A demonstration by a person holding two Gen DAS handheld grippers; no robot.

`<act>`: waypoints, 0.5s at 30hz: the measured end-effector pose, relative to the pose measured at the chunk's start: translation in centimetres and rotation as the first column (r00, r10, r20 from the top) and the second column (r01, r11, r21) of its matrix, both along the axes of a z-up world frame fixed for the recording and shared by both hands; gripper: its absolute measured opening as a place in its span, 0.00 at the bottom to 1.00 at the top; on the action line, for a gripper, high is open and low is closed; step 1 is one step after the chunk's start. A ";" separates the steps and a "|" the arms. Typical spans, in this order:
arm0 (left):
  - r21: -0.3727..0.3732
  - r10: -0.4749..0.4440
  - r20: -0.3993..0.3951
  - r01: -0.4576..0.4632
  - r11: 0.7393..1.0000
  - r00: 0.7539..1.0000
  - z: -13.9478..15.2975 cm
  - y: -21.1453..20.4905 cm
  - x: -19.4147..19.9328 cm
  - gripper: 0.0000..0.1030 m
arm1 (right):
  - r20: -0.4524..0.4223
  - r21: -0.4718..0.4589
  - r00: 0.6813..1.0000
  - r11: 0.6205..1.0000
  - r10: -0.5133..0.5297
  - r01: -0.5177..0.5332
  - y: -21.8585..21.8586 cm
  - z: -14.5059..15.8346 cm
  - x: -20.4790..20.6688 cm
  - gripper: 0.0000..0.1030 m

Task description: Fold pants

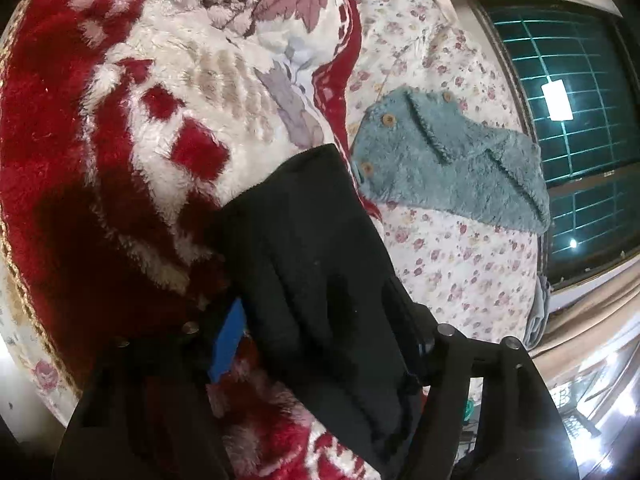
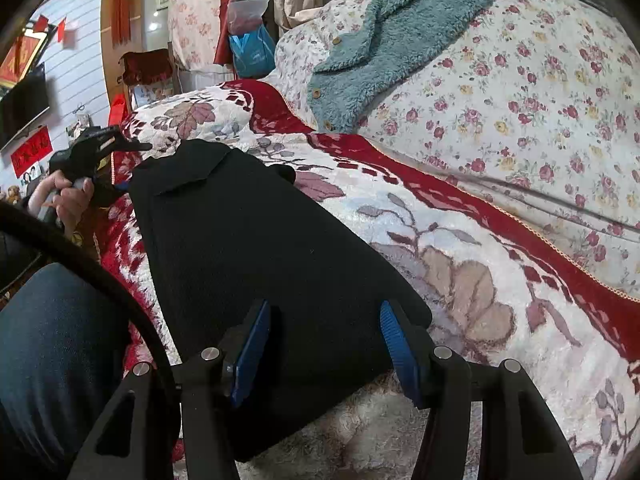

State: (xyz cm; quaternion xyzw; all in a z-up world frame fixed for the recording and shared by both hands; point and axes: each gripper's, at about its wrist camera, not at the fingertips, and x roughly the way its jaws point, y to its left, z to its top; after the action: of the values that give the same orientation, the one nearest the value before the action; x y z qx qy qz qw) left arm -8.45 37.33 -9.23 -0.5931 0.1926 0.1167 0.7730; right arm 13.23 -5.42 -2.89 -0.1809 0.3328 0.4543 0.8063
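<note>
The black pants [image 2: 256, 248] lay folded flat on the red-and-white blanket [image 2: 460, 264]; the right gripper [image 2: 324, 344] straddled their near end, jaws spread, not pinching; the left gripper [image 1: 320, 344] had cloth between its jaws, though whether clamped I couldn't tell; a blue-green sweater [image 2: 400, 40] lay beyond.

Both grippers are built of matte black plastic arms; round silver pin heads sit at each linkage joint; the right gripper [image 2: 326, 344] carries two bright blue finger pads [image 2: 252, 348] with a fine ribbed face, set on black finger mounts; its outer arms show long cut-out slots near the bottom edge; the left gripper [image 1: 320, 356] has the same black frame and silver pins, with one blue pad visible; seen from the right wrist view, the left gripper's body is black and angular, with a pale label on its side; the person's leg [image 2: 60, 344] wears dark blue denim
</note>
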 end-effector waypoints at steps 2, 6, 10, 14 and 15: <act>0.033 -0.002 -0.001 0.002 0.999 1.000 0.1 -0.3 0.1 0.65 | 0.002 -0.002 1.000 1.000 -0.001 0.001 0.0 0.0 0.0 0.54; 0.097 0.009 -0.032 -0.006 0.995 0.999 0.6 -1.1 0.5 0.65 | 0.009 -0.006 1.000 1.000 -0.004 0.004 0.1 0.0 0.0 0.54; 0.099 0.017 -0.058 -0.011 0.995 0.998 0.7 -1.2 0.8 0.65 | 0.013 -0.008 1.000 1.000 -0.006 0.006 0.1 0.0 0.0 0.54; 0.073 0.010 -0.058 -0.005 0.997 0.998 0.5 -0.7 0.8 0.65 | 0.012 -0.007 1.000 1.000 -0.006 0.006 0.1 0.0 0.0 0.54; 0.069 0.009 -0.061 -0.005 0.998 0.998 0.5 -0.7 0.9 0.65 | 0.011 -0.007 1.000 1.000 -0.006 0.006 0.1 0.0 -0.1 0.54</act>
State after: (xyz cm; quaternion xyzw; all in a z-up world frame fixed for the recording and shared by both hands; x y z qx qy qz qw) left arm -7.58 36.66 -8.74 -0.5629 0.2101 0.1442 0.7862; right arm 13.18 -5.34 -2.90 -0.1853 0.3304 0.4498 0.8088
